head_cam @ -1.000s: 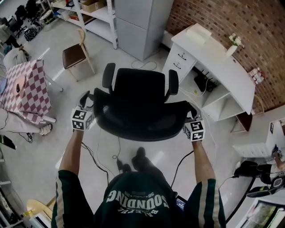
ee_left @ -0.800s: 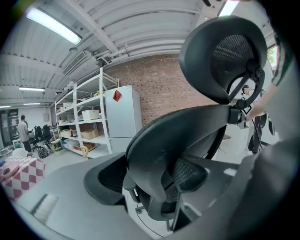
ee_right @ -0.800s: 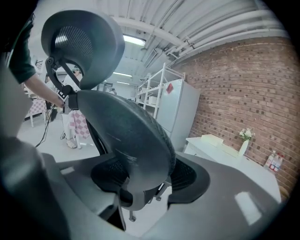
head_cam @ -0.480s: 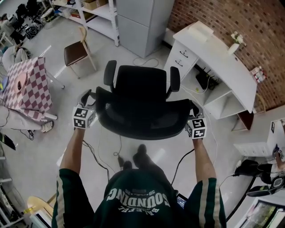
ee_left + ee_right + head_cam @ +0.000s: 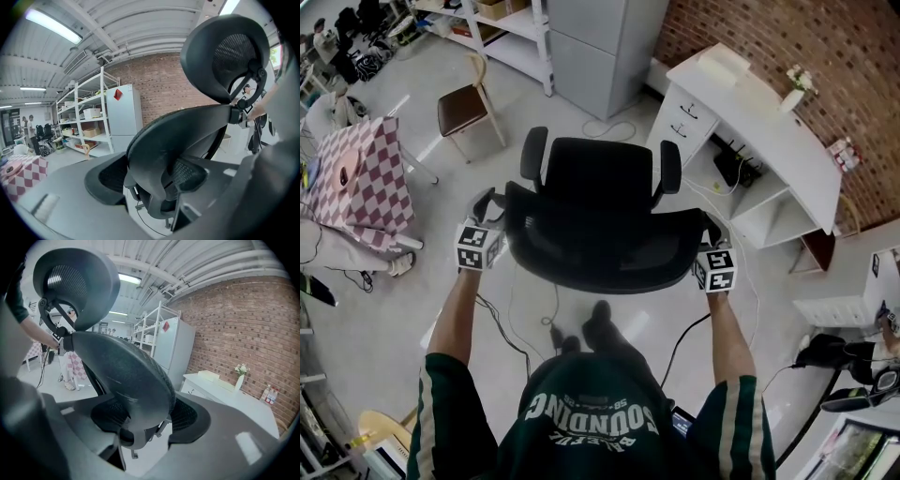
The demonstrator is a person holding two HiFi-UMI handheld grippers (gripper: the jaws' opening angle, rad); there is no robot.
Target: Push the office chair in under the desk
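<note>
Head view: chair gripped from behind, still away from the desk.
Head view: the chair [image 5: 595, 225] stands on open floor, well apart from the white desk [image 5: 759, 122] by the brick wall [image 5: 787, 37], so the whole push seems left to do. Left gripper view: the left gripper [image 5: 150, 180] has just been closing its jaws and pinches one side of the chair's back. Right gripper view: the right gripper [image 5: 147, 420] clamps the other side.
</note>
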